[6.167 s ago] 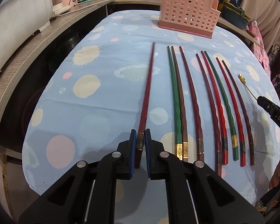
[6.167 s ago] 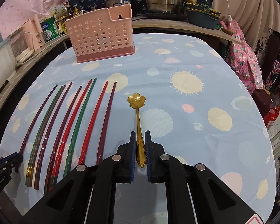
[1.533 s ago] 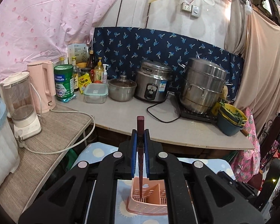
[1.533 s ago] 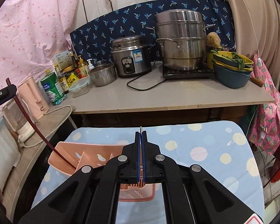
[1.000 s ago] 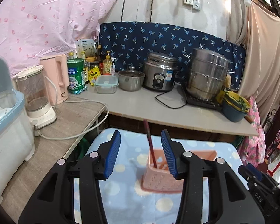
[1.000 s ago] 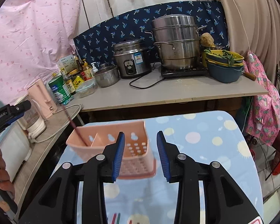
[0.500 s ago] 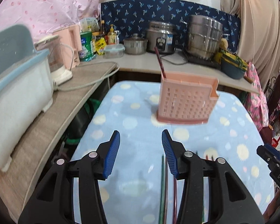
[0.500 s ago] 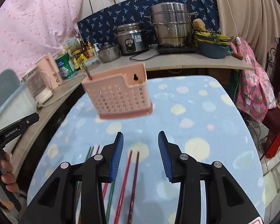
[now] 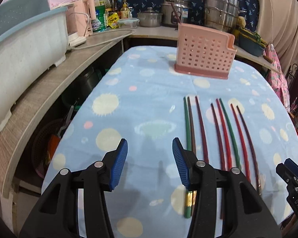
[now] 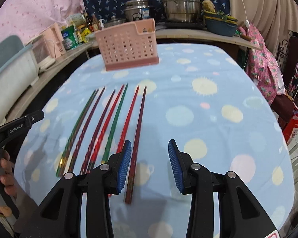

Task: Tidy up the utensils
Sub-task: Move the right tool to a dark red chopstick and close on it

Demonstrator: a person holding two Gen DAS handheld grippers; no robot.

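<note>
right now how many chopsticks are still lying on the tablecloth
8, in a row on the tablecloth before the pink basket: a green and brown pair, a maroon one, three together, and two rightmost. Another stands in the basket.

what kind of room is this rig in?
Most likely a home kitchen. A counter behind the table carries a rice cooker, a stacked steel steamer pot and sauce bottles. On the table's dotted blue cloth lie chopsticks before a pink utensil basket.

A blue dotted tablecloth (image 9: 141,107) carries eight chopsticks (image 9: 226,130) and a pink basket (image 9: 204,55).
</note>
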